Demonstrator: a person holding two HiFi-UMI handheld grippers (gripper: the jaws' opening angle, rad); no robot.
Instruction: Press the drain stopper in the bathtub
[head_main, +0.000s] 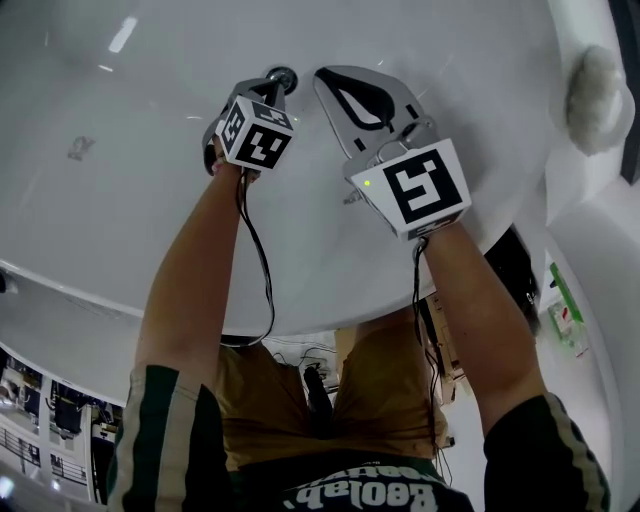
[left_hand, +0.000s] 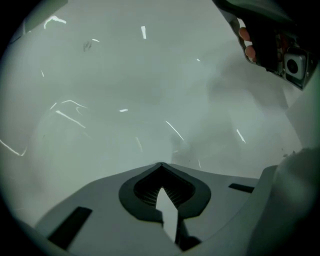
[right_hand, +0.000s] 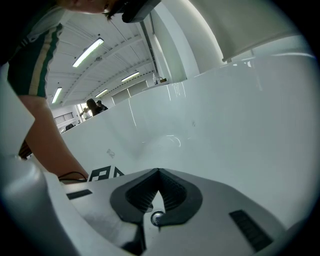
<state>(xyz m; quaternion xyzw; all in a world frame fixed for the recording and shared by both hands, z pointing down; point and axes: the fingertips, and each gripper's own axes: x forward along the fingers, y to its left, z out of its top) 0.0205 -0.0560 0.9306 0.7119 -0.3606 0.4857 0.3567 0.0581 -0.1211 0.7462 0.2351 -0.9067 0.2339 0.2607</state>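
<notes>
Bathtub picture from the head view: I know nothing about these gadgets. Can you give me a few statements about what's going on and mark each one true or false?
1. Both grippers reach down into the white bathtub. True.
2. The right gripper is wide open. False: its jaws are together, with nothing between them.
3. The left gripper is the one nearer the drain stopper. True.
4. The left gripper holds a bottle. False: it is shut and empty.
</notes>
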